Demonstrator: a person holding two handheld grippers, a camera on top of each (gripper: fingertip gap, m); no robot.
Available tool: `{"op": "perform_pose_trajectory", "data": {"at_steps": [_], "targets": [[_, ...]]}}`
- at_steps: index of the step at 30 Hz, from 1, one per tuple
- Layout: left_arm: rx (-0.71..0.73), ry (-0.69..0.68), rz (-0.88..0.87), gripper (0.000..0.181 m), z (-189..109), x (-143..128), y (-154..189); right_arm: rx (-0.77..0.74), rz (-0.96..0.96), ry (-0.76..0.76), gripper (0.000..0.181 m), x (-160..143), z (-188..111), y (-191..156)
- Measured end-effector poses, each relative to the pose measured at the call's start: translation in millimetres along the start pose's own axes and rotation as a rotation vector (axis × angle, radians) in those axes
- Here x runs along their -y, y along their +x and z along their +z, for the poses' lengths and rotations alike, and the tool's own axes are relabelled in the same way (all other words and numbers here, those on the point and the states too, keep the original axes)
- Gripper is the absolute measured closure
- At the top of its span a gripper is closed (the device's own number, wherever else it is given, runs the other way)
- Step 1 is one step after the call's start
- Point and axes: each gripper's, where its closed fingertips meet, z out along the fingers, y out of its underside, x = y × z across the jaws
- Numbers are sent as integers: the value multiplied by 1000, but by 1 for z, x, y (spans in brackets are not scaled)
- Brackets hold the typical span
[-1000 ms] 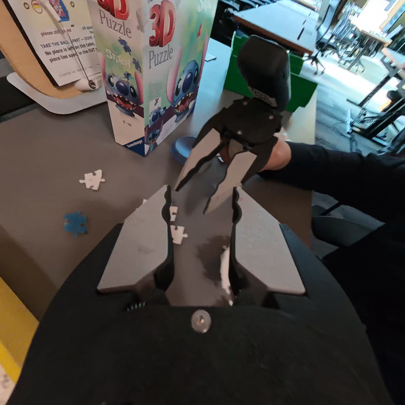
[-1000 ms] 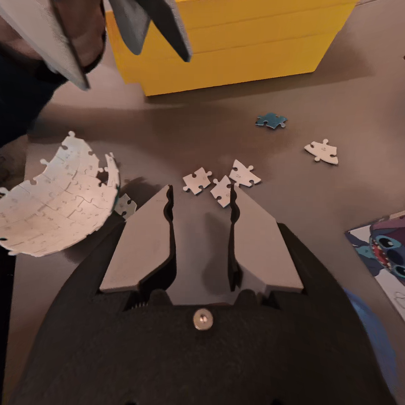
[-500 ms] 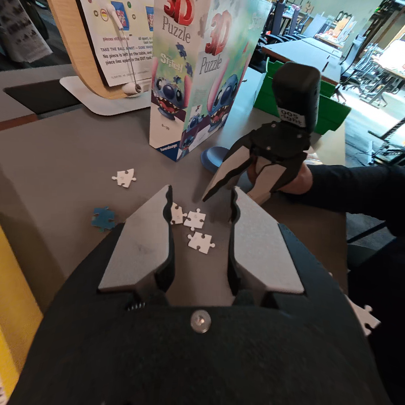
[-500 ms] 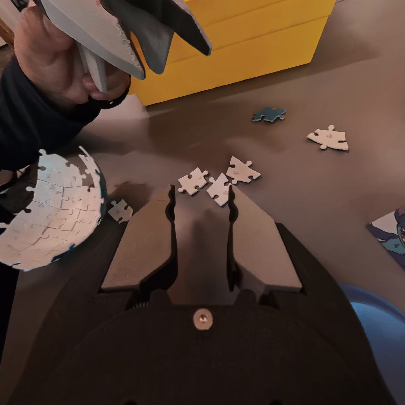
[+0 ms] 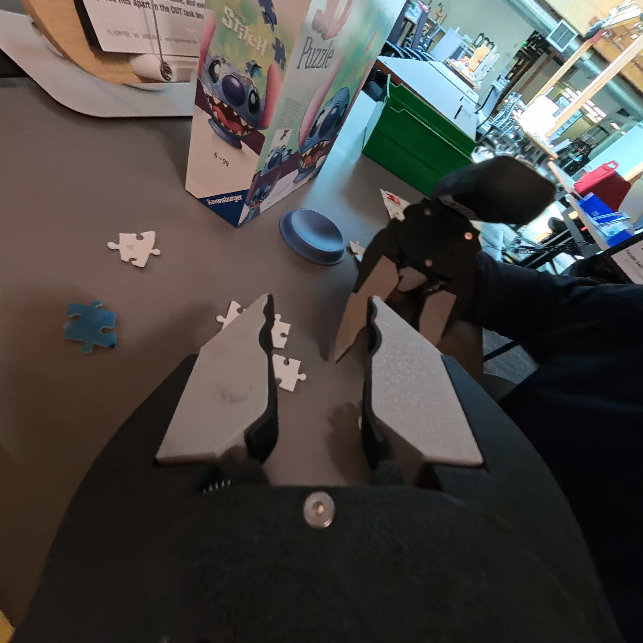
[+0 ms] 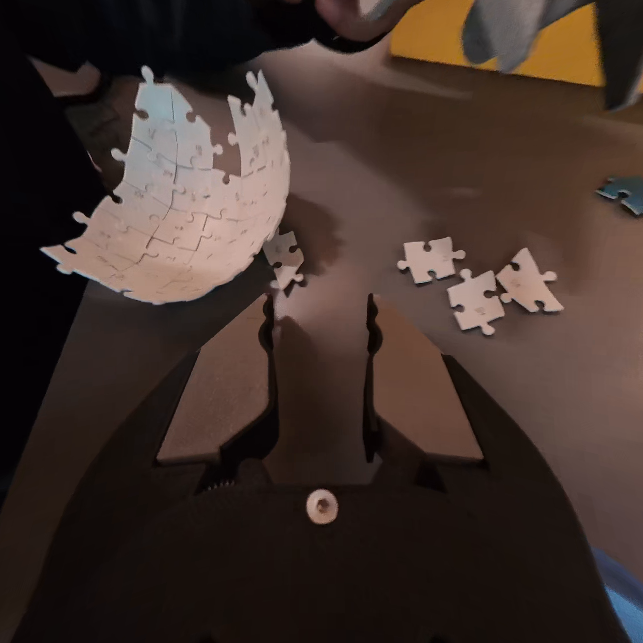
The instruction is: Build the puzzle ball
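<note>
A half-built white puzzle ball shell (image 6: 181,208) lies open side up at the left, by the table edge and a dark sleeve. Two small loose pieces (image 6: 283,248) sit beside it, just ahead of my right gripper (image 6: 319,295), which is open and empty. Three white pieces (image 6: 476,302) lie to its right, with a blue piece (image 6: 622,195) farther right. My left gripper (image 5: 319,297) is open and empty above white pieces (image 5: 288,374). A white piece (image 5: 134,247) and a blue piece (image 5: 90,327) lie to its left. The right gripper's fingers (image 5: 368,288) show just beyond.
The tall puzzle box (image 5: 261,104) stands at the back, with a blue round stand (image 5: 313,236) beside it. A green crate (image 5: 417,149) sits behind the table edge. A yellow box (image 6: 435,52) is at the far side. The left gripper's blurred fingers (image 6: 497,34) hang at the top right. The gap from one gripper's tips to the other's is roughly 12 cm. Between my left fingertips and the blue piece (image 6: 622,195) there is roughly 12 cm. It turns up in the left wrist view (image 5: 105,330) as well.
My right gripper has swung left toward the ball shell, which now looms larger and closer. My left gripper has dropped lower over the loose white pieces. Both stay open.
</note>
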Motion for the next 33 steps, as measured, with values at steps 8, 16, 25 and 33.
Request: {"op": "perform_pose_trajectory", "data": {"at_steps": [8, 16, 25, 33], "targets": [[31, -21, 11, 133, 5, -6, -6, -26, -119, -58, 136, 3, 25, -13], [18, -8, -19, 133, 4, -5, -7, -37, -172, -61, 167, 8, 32, -20], [6, -24, -32, 134, 3, -7, -9, -404, -183, -113, 168, 0, -18, 41], [-114, -141, -81, 136, 14, -28, 8, -584, -271, -48, 168, 23, -43, 48]]}}
